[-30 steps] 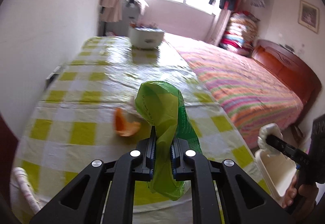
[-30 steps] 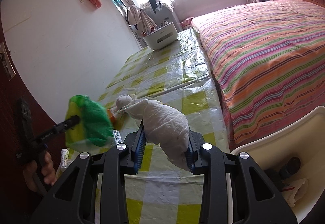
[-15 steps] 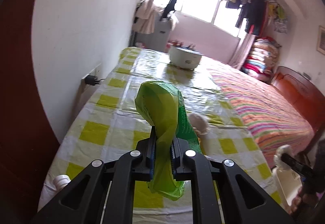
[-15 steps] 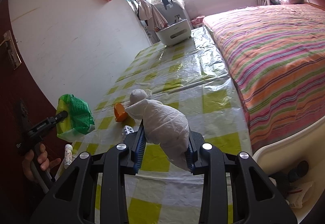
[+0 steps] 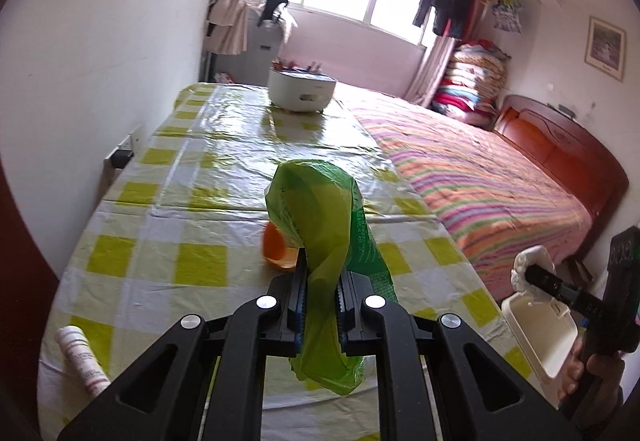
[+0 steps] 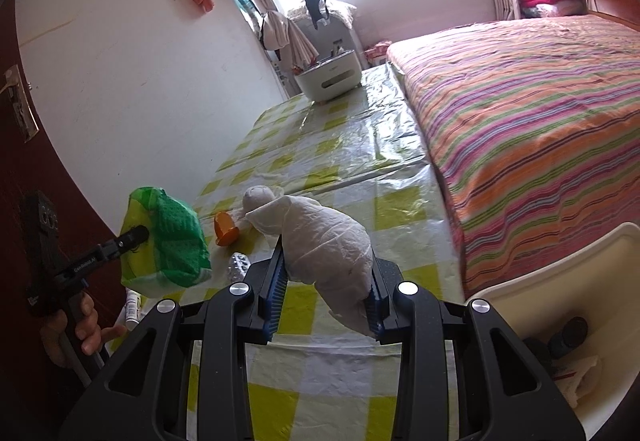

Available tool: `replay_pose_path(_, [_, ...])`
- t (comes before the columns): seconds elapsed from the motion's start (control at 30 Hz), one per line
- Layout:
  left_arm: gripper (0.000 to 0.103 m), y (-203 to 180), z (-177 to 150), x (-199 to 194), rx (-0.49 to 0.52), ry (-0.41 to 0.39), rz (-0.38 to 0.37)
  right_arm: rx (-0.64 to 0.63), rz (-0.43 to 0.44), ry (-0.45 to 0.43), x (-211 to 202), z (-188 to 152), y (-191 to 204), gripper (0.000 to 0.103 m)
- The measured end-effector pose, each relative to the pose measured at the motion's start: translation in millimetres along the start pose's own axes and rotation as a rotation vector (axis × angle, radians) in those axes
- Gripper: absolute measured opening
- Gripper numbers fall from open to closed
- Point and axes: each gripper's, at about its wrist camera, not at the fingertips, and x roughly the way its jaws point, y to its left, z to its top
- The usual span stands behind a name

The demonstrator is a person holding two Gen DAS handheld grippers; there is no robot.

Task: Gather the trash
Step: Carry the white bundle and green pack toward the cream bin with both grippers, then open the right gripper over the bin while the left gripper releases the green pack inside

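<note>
My left gripper (image 5: pixel 322 273) is shut on a crumpled green plastic bag (image 5: pixel 316 209), held above the near end of the yellow-checked table (image 5: pixel 200 265). The right wrist view shows that bag (image 6: pixel 172 241) at the left gripper's tip (image 6: pixel 136 235). My right gripper (image 6: pixel 326 281) is shut on a white crumpled bundle (image 6: pixel 324 241), also above the table's near end. The left wrist view shows the bundle (image 5: pixel 528 269) over an open white bin (image 5: pixel 540 337). On the table lie an orange piece (image 6: pixel 225 229), a white wad (image 6: pixel 260 197) and a crumpled clear wrapper (image 6: pixel 239 265).
The white bin (image 6: pixel 560 281) stands at the table's right, with some items inside. A white tube (image 5: pixel 82 357) lies at the near left corner. A white basket (image 5: pixel 300 91) sits at the far end. A striped bed (image 5: pixel 480 177) runs along the right, a wall along the left.
My left gripper with the green bag swung off to the left, then came back toward the orange piece. The right gripper has hardly moved and still holds the white bundle.
</note>
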Motion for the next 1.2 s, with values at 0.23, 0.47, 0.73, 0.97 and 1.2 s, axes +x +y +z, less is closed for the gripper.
replay_pose_path(0.23, [0.012,-34.7,-2.7,12.6,0.043,0.026,-0.052,0.024,-0.036,-0.036,-22.5,3.0,-14.9,0.032])
replay_pose_path(0.47, [0.012,-67.5,-4.4,21.6,0.079,0.043,-0.11,0.067,-0.083,-0.048,-36.4,-3.5,-35.7,0.032])
replay_pose_path(0.73, [0.012,-107.0,-12.8,32.7,0.127,0.074,-0.162,0.107,-0.148,-0.08,-53.9,-6.8,-57.2,0.032])
replay_pose_path(0.97, [0.012,-139.2,-21.3,36.2,0.18,0.084,-0.211,0.144,-0.239,-0.101,-70.3,-6.0,-86.3,0.033])
replay_pose_path(1.2, [0.012,-167.4,-27.9,40.7,0.216,0.101,-0.265,0.211,-0.294,-0.112,-88.0,-16.1,-114.3,0.034])
